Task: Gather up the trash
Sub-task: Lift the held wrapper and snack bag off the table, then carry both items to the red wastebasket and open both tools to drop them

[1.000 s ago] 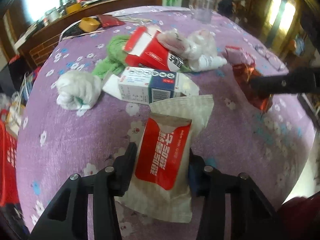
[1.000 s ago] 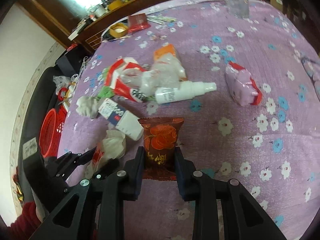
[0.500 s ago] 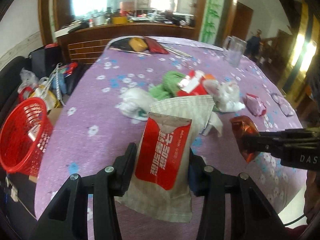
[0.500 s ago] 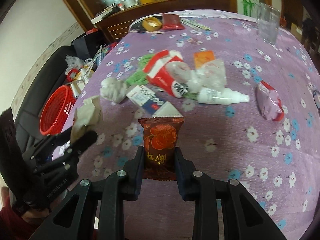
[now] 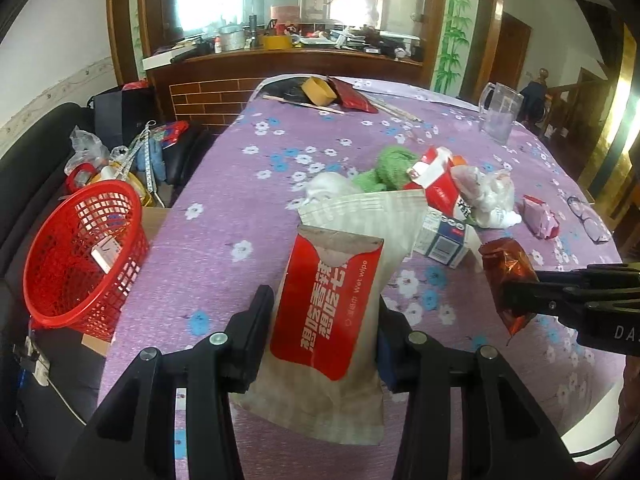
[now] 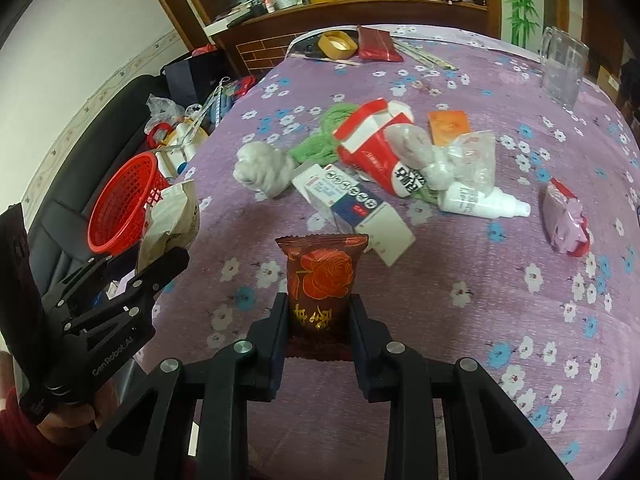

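The left tool [image 5: 324, 316] pinches a wet wipe pack [image 5: 334, 308] between its two fingers and holds it up above the worktop [image 5: 224, 200]. The pack is pale with a big red label. The right tool [image 6: 319, 316] pinches a brown snack wrapper [image 6: 320, 280] with a red rose on it, also up above the worktop.

The red basket [image 5: 80, 256] sits off the worktop's edge, down low beside a black seat. A small white thing lies inside it. In the right wrist view the wet wipe pack is just beside the basket, and the snack wrapper is well apart from it.

More trash lies on the purple flowered cloth, far from the basket: a white paper ball [image 6: 262, 170], a green cloth [image 6: 324, 132], a torn red box [image 6: 372, 148], a blue and white box [image 6: 348, 200], a white bottle [image 6: 480, 202], crumpled clear plastic [image 6: 468, 156] and a pink wrapper [image 6: 566, 224]. A clear jug [image 6: 562, 68] stands still farther from the basket
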A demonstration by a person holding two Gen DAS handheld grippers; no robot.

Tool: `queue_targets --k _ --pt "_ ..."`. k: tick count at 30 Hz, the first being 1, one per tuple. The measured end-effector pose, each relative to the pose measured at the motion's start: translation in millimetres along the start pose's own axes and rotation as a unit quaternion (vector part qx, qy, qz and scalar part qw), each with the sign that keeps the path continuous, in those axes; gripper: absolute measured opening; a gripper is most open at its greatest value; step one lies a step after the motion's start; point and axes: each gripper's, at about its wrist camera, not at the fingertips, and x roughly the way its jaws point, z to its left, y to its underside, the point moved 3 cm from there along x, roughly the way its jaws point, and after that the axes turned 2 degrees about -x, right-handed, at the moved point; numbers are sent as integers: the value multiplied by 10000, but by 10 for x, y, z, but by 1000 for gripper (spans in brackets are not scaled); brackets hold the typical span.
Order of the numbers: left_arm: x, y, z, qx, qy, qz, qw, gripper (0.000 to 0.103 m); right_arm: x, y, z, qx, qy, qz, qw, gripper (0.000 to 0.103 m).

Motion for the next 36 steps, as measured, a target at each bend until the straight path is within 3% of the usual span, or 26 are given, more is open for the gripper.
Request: queue_targets --k 36 --pt "-151 -55 832 -516 -331 -250 9978 45 315 -272 700 -528 -90 207 9983 31"
